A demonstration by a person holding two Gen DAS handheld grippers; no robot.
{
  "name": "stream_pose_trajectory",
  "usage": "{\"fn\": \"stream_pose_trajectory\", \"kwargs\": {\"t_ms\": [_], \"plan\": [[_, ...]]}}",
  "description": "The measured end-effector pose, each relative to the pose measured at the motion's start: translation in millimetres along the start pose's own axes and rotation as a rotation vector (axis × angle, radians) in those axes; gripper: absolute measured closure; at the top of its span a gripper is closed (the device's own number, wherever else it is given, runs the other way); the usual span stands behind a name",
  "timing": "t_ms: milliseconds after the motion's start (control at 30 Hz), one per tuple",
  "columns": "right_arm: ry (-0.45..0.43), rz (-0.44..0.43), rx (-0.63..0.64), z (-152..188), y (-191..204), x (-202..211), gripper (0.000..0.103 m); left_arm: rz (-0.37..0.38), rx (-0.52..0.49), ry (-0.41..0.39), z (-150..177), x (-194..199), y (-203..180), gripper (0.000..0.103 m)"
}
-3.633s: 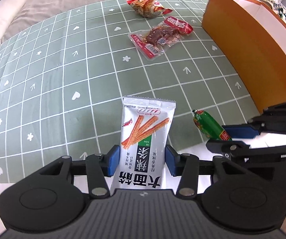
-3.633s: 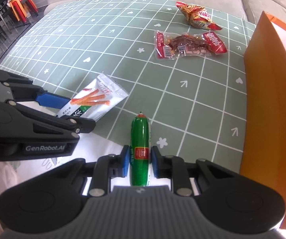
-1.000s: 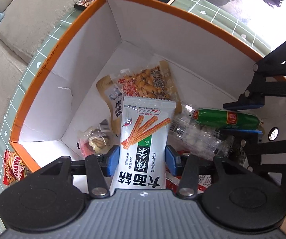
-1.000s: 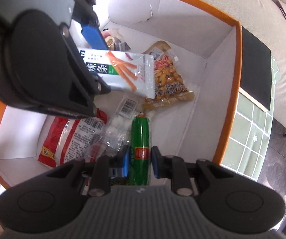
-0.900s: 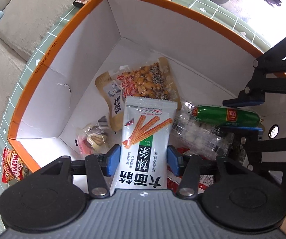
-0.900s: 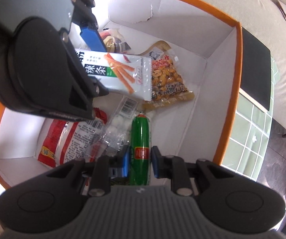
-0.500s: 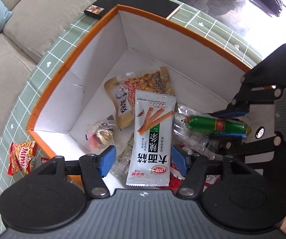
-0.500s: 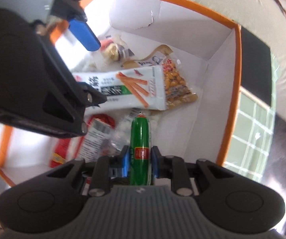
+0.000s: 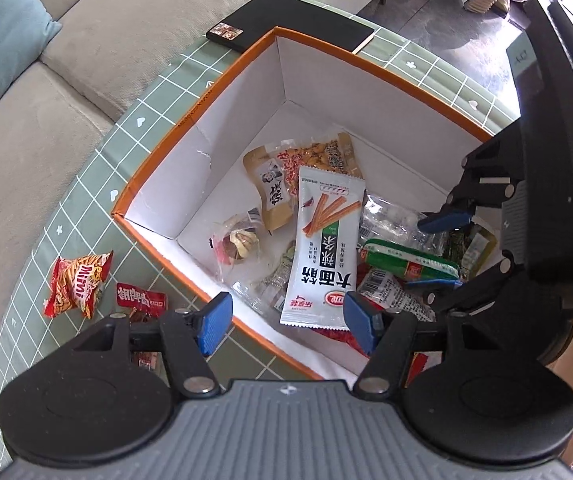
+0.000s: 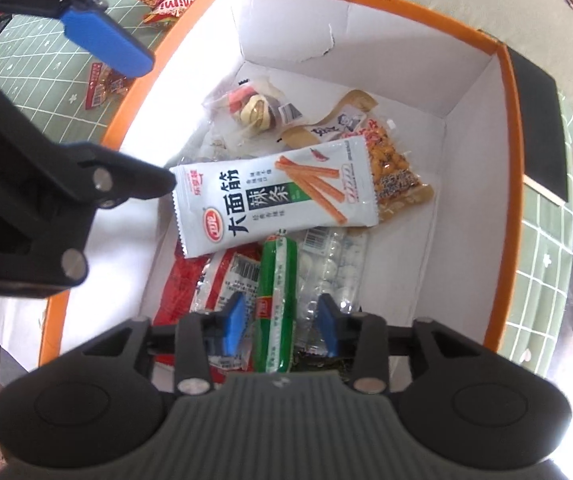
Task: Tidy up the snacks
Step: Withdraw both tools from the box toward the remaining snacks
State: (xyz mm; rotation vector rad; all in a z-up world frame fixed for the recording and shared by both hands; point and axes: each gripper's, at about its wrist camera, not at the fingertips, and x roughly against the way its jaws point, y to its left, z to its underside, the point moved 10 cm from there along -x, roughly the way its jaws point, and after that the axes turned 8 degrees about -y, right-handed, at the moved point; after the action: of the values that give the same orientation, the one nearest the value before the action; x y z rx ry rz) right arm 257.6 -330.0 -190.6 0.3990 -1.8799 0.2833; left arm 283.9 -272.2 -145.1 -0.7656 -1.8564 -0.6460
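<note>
Orange box [image 9: 190, 118] on green cloth, left gripper [image 9: 286, 322] wide over white snack packet [image 9: 324, 248], right gripper [image 10: 280, 322] wide astride green sausage [image 10: 276, 300], neither touching

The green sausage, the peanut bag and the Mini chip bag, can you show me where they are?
Green sausage [image 10: 277, 296]: right wrist view, on its green middle.
Peanut bag [image 9: 318, 156]: left wrist view, on the clear part showing nuts.
Mini chip bag [image 9: 78, 284]: left wrist view, on its printed front.
</note>
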Motion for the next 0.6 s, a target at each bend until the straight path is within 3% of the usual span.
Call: {"fn": "stream_pose_trajectory", "kwargs": {"t_ms": [200, 600], "plan": [[-0.033, 0.018, 0.01, -5, 7, 26, 0.044, 0.001, 0.026, -0.051, 10, 23, 3, 0.028], [-0.135, 0.058, -0.003, -22, 46, 70, 0.039, -0.037, 0.083, -0.132, 52, 70, 24, 0.028]]}}
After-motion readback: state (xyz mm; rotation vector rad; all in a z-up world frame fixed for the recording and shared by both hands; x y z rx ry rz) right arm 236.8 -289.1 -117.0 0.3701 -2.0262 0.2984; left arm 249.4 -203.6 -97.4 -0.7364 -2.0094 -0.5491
